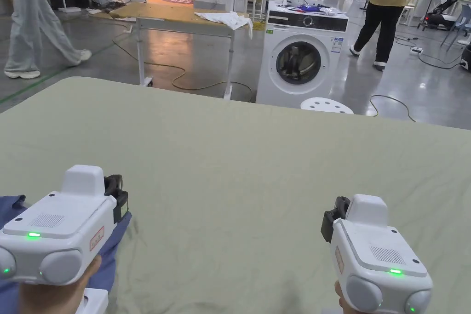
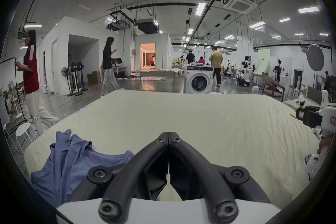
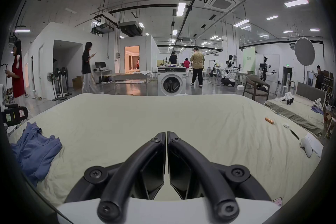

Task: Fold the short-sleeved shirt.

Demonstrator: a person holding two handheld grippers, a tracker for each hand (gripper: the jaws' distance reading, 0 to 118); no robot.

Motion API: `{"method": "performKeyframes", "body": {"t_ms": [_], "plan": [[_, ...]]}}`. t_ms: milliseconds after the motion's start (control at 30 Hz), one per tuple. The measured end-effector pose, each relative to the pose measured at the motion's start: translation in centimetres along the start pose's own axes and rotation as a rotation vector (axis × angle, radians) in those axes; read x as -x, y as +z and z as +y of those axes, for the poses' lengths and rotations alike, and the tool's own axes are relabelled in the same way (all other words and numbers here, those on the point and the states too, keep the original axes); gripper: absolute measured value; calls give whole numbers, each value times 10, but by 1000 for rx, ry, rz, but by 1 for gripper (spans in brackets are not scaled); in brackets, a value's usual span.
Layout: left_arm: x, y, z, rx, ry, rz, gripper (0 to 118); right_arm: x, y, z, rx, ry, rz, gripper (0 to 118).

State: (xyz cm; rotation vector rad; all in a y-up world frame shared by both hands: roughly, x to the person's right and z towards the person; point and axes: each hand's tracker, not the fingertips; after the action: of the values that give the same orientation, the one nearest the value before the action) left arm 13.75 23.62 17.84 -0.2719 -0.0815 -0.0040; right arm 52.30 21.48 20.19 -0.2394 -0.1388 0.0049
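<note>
Two tongs sit in my hands, both clenched on nothing: my left tongs [image 2: 169, 134] and my right tongs [image 3: 166, 134] each have their jaws pressed together over the pale green bed [image 1: 257, 154]. Crumpled at my near left, the blue short-sleeved shirt [image 2: 72, 160] lies on the bed, just beside my left tongs.

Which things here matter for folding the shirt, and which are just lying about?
For the job:
blue shirt, crumpled at the left
left gripper, shut
right gripper, shut
bed sheet

Lying about:
orange tube
black pen
white controller
washing machine
</note>
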Motion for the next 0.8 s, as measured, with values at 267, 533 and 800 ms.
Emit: {"method": "performKeyframes", "body": {"t_ms": [267,533,800], "plan": [[85,15,6,236,71,-8,0,7,-12,-9,59,7,38,0],[165,8,-15,548,181,-35,71,15,-22,-18,105,9,57,0],[173,-27,-74,804,78,152,92,23,-25,-26,142,16,72,0]]}}
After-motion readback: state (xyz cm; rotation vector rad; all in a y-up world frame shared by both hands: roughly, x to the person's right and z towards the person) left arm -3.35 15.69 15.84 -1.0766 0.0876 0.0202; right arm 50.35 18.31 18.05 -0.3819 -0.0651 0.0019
